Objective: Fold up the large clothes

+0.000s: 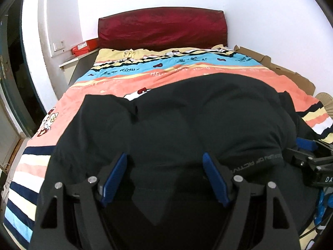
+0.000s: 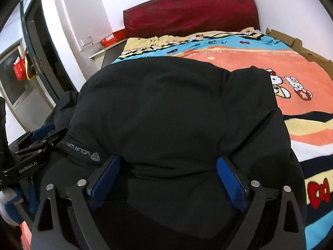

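Observation:
A large black padded jacket [image 1: 187, 114] lies in a puffy heap on the striped bed blanket [image 1: 145, 77]. It also fills the right wrist view [image 2: 177, 108], with grey lettering near its hem. My left gripper [image 1: 165, 158] is open, its blue pads [image 1: 116, 177] spread over the near edge of the jacket. My right gripper [image 2: 168, 162] is open too, pads [image 2: 231, 181] wide apart over the jacket's near edge. Neither holds fabric. The right gripper shows at the right edge of the left wrist view [image 1: 308, 156]; the left gripper shows at the left of the right wrist view [image 2: 35, 141].
The bed has a dark red headboard [image 1: 162, 29] against a white wall. A red box [image 1: 84, 46] sits on a shelf left of the bed. Flattened cardboard [image 1: 278, 66] lies along the bed's right side. A doorway [image 2: 35, 58] is at the left.

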The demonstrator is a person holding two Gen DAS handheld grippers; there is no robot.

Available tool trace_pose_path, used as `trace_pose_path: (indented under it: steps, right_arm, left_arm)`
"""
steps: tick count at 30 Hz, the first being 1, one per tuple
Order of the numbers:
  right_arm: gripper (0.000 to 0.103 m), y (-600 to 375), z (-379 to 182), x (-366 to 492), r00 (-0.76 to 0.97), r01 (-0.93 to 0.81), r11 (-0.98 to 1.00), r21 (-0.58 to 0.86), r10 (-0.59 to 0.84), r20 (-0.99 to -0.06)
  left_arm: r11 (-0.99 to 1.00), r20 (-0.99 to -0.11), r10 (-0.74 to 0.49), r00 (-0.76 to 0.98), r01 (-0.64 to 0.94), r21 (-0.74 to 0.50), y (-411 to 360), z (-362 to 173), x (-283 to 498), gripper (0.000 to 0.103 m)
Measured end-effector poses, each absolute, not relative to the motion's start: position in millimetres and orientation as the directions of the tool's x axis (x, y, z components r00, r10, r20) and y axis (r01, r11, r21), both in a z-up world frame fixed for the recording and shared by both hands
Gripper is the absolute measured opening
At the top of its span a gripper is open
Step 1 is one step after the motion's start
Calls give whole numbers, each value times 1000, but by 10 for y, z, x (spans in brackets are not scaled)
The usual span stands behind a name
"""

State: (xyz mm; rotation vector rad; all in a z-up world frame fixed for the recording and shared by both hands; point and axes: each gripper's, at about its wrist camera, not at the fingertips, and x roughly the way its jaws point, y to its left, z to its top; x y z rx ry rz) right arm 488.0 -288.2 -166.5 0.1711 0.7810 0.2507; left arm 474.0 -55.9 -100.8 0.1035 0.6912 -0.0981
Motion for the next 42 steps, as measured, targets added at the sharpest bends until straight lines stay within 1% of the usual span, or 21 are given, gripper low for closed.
trace_pose_path:
  steps: [10, 19, 23, 26, 27, 29, 31, 34, 37, 39, 40, 42]
  right_arm:
    - [94, -2906, -1754, 4873, 695, -173, 958, 229, 283, -661]
    - [94, -3046, -1773, 4817, 688, -160, 964, 212, 263, -676]
    - [94, -3243, -1783, 4788, 683, -123, 970, 208, 235, -692]
    - [94, -3432, -1788, 4779, 677, -71, 978, 195, 191, -710]
    - [94, -3504, -1780, 4787, 670, -35, 985, 172, 150, -727]
    - [93, -3555, -1717, 4811, 663, -9, 985, 171, 134, -737]
    - [93, -3530, -1610, 4826, 677, -10, 983, 186, 143, -722]
    - [93, -3329, -1432, 4948, 695, -63, 980, 191, 180, -696]
    - [93, -3090, -1316, 5204, 690, -108, 975, 196, 216, -691]
    - [93, -2962, -1284, 5415, 677, -122, 971, 204, 231, -698]
    - [93, -2923, -1282, 5499, 673, -122, 972, 203, 231, -703]
    - [93, -2873, -1290, 5666, 662, -119, 971, 206, 232, -713]
  left_arm:
    - [991, -618, -63, 783, 122, 53, -545, -1122, 4696, 75]
    - [992, -620, -63, 782, 119, 50, -526, -1143, 4651, 75]
    - [992, -642, -84, 762, 122, 14, -352, -1076, 4670, 75]
    - [998, -662, -56, 747, 55, -23, -26, -1018, 4701, 75]
    - [999, -663, -33, 748, 35, -10, 41, -994, 4705, 75]
    - [1000, -658, -10, 753, 22, 11, 159, -909, 4734, 75]
    - [1000, -656, -26, 754, 30, -4, 188, -824, 4787, 75]
    - [995, -652, -60, 756, 97, 20, 14, -687, 4942, 75]
    - [986, -684, -90, 724, 162, 41, -217, -676, 5149, 75]
    - [981, -705, -113, 700, 190, 32, -348, -708, 5263, 75]
    - [980, -719, -126, 683, 198, 16, -393, -734, 5349, 75]
    - [983, -745, -114, 658, 183, 11, -426, -805, 5513, 75]
